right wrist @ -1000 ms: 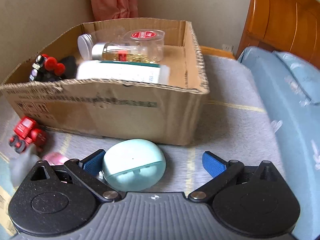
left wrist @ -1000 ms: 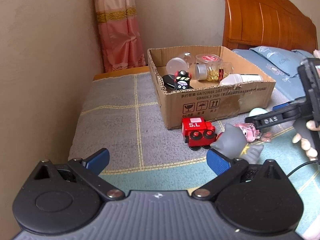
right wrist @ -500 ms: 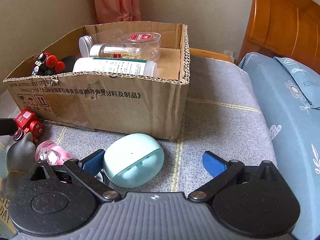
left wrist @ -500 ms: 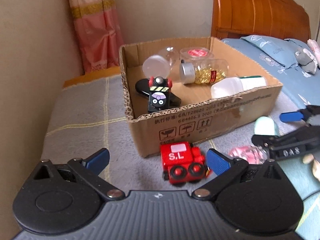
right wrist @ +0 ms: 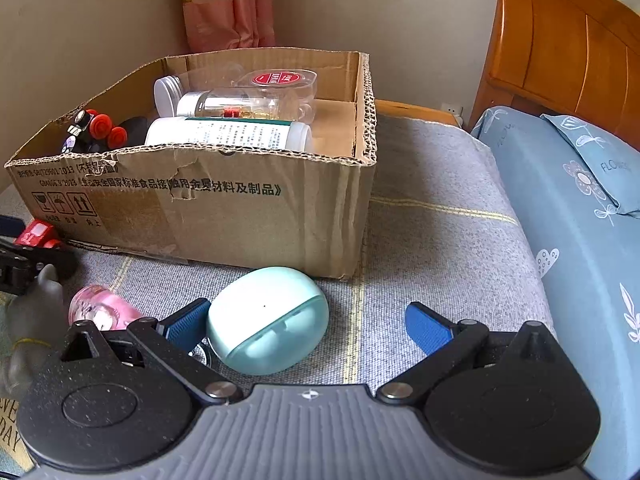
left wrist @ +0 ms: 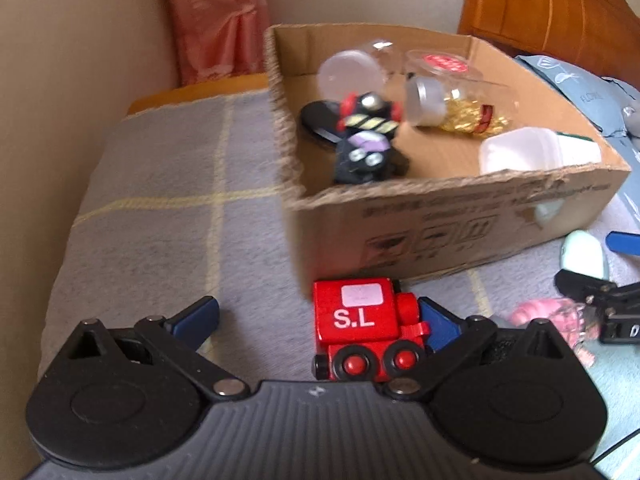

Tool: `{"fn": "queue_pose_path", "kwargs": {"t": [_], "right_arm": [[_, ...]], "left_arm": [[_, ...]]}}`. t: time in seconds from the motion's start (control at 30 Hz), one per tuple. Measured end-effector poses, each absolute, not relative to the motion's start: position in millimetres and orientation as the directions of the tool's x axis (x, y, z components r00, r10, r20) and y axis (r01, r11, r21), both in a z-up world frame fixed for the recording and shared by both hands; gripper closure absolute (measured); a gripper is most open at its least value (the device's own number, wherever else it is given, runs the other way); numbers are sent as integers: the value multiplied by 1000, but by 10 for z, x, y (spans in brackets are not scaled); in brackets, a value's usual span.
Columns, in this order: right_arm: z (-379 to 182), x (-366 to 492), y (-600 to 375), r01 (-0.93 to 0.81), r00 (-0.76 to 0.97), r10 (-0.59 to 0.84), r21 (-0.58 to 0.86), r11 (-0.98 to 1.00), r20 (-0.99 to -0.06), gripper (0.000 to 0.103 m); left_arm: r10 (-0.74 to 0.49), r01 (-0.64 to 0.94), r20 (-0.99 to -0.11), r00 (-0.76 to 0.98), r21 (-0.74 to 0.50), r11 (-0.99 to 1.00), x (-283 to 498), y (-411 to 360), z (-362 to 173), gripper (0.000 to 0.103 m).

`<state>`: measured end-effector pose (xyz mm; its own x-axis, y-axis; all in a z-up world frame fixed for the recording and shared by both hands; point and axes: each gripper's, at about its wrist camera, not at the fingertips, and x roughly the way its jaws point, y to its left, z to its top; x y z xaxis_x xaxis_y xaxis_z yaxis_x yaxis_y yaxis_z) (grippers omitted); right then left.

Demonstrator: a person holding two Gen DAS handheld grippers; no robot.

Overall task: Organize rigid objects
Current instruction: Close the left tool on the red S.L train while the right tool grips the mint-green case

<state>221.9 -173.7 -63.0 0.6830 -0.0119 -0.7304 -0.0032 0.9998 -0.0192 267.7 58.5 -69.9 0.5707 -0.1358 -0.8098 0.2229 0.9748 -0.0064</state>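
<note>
L gripper (left wrist: 316, 318) open, red train (left wrist: 362, 330) between its jaws, hard against the right pad, w/ a gap on the left; closing off-centre could skid or twist it. R gripper (right wrist: 306, 326) open too, mint case (right wrist: 266, 320) beside its left pad, so it may roll off. Box (right wrist: 240, 216) just behind both. Vs 0.5 s ago: L has closed in on the train; R barely moved.
</note>
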Motion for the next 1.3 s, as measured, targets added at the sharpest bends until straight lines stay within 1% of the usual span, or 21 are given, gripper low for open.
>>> {"fn": "queue_pose_path", "kwargs": {"t": [0.13, 0.23, 0.53, 0.67, 0.73, 0.97, 1.07, 1.23, 1.3], "right_arm": [[-633, 2207, -1744, -9, 686, -9, -21, 1000, -727, 0], [-641, 2193, -1755, -21, 693, -1, -22, 1000, -721, 0], [-649, 2075, -1863, -89, 706, 49, -20, 996, -707, 0], [-660, 2042, -1882, -115, 713, 67, -23, 993, -698, 0], [-656, 2045, -1906, -142, 709, 87, -21, 990, -700, 0], [-640, 2083, -1980, -257, 682, 165, -22, 966, -713, 0], [-632, 2104, -2004, -300, 672, 194, -23, 954, -714, 0], [-622, 2141, -2012, -346, 660, 222, -27, 938, -718, 0], [-614, 2151, -2005, -354, 656, 227, -29, 935, -720, 0]], "left_arm": [[-110, 214, -807, 581, 21, 977, 2619, 765, -693, 1], [-116, 228, -801, 588, 27, 973, 2586, 873, -690, 1], [-176, 289, -793, 584, 0, 957, 2632, 909, -708, 1], [-230, 378, -788, 571, 4, 926, 2588, 816, -711, 1], [-248, 415, -788, 563, 10, 910, 2570, 783, -709, 1], [-279, 460, -786, 551, 7, 888, 2607, 804, -713, 1], [-289, 473, -789, 543, 2, 881, 2617, 813, -711, 2], [-306, 500, -786, 536, 3, 866, 2586, 793, -682, 12], [-307, 501, -787, 535, 3, 865, 2581, 799, -674, 13]]}}
